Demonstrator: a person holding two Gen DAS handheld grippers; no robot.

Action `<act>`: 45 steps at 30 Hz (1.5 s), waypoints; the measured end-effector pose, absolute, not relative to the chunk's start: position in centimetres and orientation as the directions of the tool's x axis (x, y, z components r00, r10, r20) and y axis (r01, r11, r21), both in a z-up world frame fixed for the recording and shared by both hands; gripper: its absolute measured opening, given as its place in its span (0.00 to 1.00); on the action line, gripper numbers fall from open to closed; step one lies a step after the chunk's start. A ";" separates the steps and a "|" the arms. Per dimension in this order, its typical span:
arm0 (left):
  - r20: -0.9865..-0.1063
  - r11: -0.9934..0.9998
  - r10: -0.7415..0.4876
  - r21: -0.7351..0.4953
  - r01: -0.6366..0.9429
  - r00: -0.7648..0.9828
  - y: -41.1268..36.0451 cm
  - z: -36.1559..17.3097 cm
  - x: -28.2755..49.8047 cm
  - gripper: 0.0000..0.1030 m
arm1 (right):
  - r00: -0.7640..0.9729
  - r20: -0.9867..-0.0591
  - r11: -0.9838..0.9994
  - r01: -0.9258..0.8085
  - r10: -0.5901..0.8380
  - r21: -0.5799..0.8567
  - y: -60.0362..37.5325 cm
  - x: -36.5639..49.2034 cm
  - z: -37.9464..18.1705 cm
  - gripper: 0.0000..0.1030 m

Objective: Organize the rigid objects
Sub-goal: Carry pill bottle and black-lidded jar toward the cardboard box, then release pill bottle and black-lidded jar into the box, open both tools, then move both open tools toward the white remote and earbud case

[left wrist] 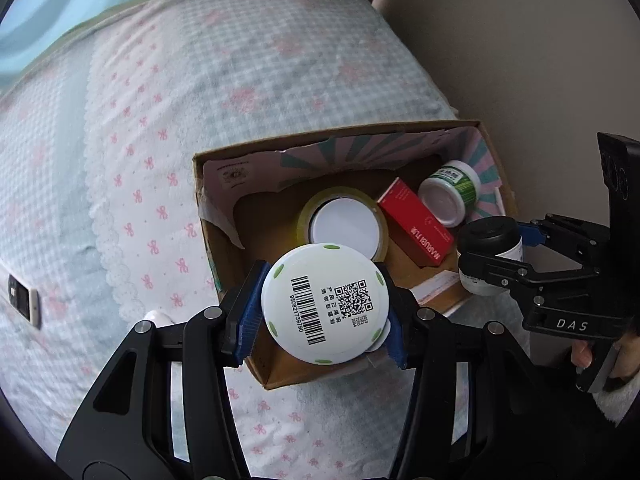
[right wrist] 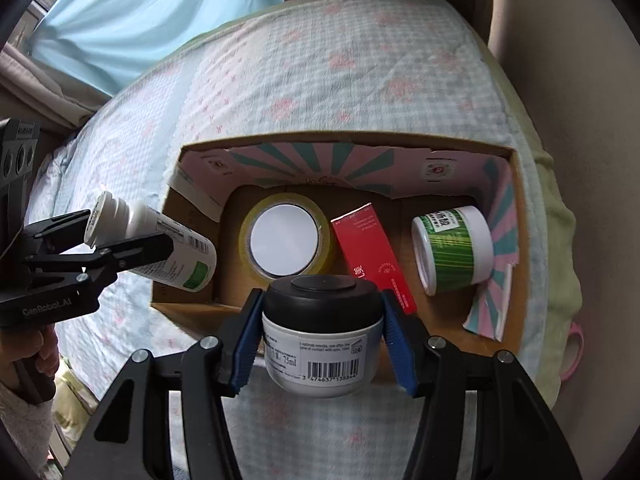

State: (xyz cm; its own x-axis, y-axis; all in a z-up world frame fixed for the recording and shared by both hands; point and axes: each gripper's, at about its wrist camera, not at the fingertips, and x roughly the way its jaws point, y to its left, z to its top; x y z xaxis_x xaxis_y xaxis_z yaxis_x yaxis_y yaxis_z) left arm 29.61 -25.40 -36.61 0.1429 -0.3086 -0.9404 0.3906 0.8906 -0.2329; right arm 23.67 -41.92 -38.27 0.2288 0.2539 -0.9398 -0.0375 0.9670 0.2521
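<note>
An open cardboard box [right wrist: 516, 240] sits on a bed, its inner flaps printed with pink and teal rays. Inside, at the left, a roll of yellowish tape [right wrist: 286, 240] lies flat. Beside it a red carton [right wrist: 370, 248] lies on its side. At the right a white jar with a green label [right wrist: 454, 248] lies tipped over. A white bottle with a barcoded base [left wrist: 324, 304] is held above the box's near left corner, and a white jar with a black lid [right wrist: 322, 324] above its near edge.
</note>
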 end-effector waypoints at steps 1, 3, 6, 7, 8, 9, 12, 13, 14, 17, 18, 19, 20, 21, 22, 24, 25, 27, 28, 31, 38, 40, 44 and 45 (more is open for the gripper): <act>-0.944 0.898 -0.297 -0.223 0.379 0.147 -25.5 -37.2 29.6 0.46 | 0.229 -0.938 0.966 -0.042 0.259 0.256 -41.9 23.9 -38.8 0.51; -0.948 0.908 -0.279 -0.208 0.364 0.153 -25.8 -38.0 29.6 0.46 | 0.236 -0.935 0.964 -0.057 0.264 0.258 -41.7 24.3 -39.8 0.51; -0.952 0.914 -0.259 -0.186 0.361 0.164 -26.3 -38.7 29.7 0.46 | 0.242 -0.937 0.966 -0.112 0.253 0.232 -41.1 24.8 -40.7 0.51; -0.953 0.916 -0.255 -0.183 0.357 0.165 -26.4 -39.0 29.8 0.46 | 0.241 -0.939 0.966 -0.133 0.247 0.221 -40.9 25.0 -41.1 0.51; -0.953 0.918 -0.253 -0.183 0.351 0.164 -26.5 -39.1 29.9 0.46 | 0.237 -0.941 0.966 -0.152 0.242 0.210 -40.8 25.1 -41.4 0.51; -0.954 0.919 -0.253 -0.185 0.347 0.162 -26.5 -39.3 30.1 0.46 | 0.233 -0.943 0.965 -0.163 0.239 0.204 -40.7 25.1 -41.7 0.51; -0.953 0.915 -0.263 -0.196 0.354 0.151 -26.8 -39.4 30.4 0.46 | 0.217 -0.942 0.955 -0.203 0.258 0.215 -40.5 25.2 -42.4 0.51; -0.949 0.911 -0.273 -0.202 0.360 0.159 -26.9 -39.0 30.4 0.46 | 0.206 -0.942 0.951 -0.220 0.265 0.219 -40.4 25.2 -42.7 0.51; -0.946 0.909 -0.275 -0.198 0.367 0.171 -27.0 -38.5 30.3 0.49 | 0.193 -0.944 0.946 -0.236 0.268 0.221 -40.3 25.2 -42.8 0.53; -0.937 0.914 -0.245 -0.137 0.382 0.248 -26.6 -36.3 29.9 1.00 | 0.200 -0.938 0.939 -0.255 0.284 0.230 -40.7 24.9 -42.5 1.00; -0.933 0.912 -0.250 -0.138 0.385 0.258 -26.4 -35.8 29.8 1.00 | 0.200 -0.929 0.931 -0.261 0.312 0.256 -41.0 24.8 -42.2 1.00; -0.932 0.912 -0.257 -0.146 0.382 0.256 -26.1 -35.6 29.7 1.00 | 0.197 -0.921 0.922 -0.265 0.337 0.281 -41.3 24.6 -42.1 1.00; -0.934 0.915 -0.254 -0.148 0.376 0.252 -25.8 -35.5 29.6 1.00 | 0.196 -0.915 0.918 -0.261 0.352 0.298 -41.3 24.5 -42.0 1.00; -0.936 0.917 -0.250 -0.147 0.372 0.247 -25.6 -35.6 29.5 1.00 | 0.197 -0.911 0.917 -0.251 0.362 0.310 -41.6 24.4 -41.9 1.00; -0.938 0.919 -0.245 -0.145 0.367 0.244 -25.4 -35.7 29.4 1.00 | 0.197 -0.911 0.919 -0.242 0.361 0.312 -41.7 24.4 -41.9 1.00; -0.942 0.921 -0.241 -0.146 0.360 0.235 -25.2 -36.0 29.1 1.00 | 0.198 -0.917 0.927 -0.224 0.347 0.302 -41.7 24.4 -41.9 1.00; -0.942 0.923 -0.240 -0.147 0.356 0.233 -25.2 -36.2 28.9 1.00 | 0.203 -0.919 0.931 -0.218 0.337 0.293 -41.7 24.3 -41.8 1.00; -0.945 0.925 -0.237 -0.148 0.351 0.227 -25.1 -36.4 28.5 1.00 | 0.225 -0.922 0.940 -0.209 0.316 0.271 -41.6 24.1 -41.4 1.00; -0.946 0.926 -0.234 -0.145 0.350 0.225 -25.1 -36.4 28.3 1.00 | 0.229 -0.921 0.941 -0.206 0.315 0.270 -41.5 24.0 -41.2 1.00; -0.946 0.928 -0.228 -0.140 0.347 0.229 -24.9 -36.2 27.6 1.00 | 0.230 -0.923 0.942 -0.212 0.308 0.262 -41.4 23.8 -40.8 1.00; -0.939 0.939 -0.216 -0.124 0.321 0.268 -22.9 -33.3 25.2 1.00 | 0.266 -0.924 0.953 -0.205 0.274 0.224 -41.2 23.3 -38.4 1.00; -0.935 0.947 -0.204 -0.112 0.303 0.291 -21.7 -32.0 24.4 1.00 | 0.281 -0.922 0.956 -0.199 0.266 0.216 -41.1 23.3 -37.4 1.00; -0.924 0.967 -0.179 -0.103 0.232 0.339 -18.5 -29.6 22.8 1.00 | 0.324 -0.915 0.963 -0.194 0.243 0.187 -40.6 23.0 -34.9 1.00; -0.921 0.972 -0.174 -0.104 0.210 0.350 -17.5 -29.1 22.4 1.00 | 0.332 -0.912 0.964 -0.191 0.240 0.184 -40.4 22.9 -34.2 1.00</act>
State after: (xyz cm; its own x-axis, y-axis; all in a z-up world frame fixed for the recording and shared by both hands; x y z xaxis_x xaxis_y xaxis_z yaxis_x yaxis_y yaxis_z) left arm 22.39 -17.50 -29.08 0.3495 -0.1744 -0.9206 0.2103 0.9721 -0.1043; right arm 22.89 -40.45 -34.24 0.3318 0.2402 -0.9123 -0.1908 0.9642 0.1845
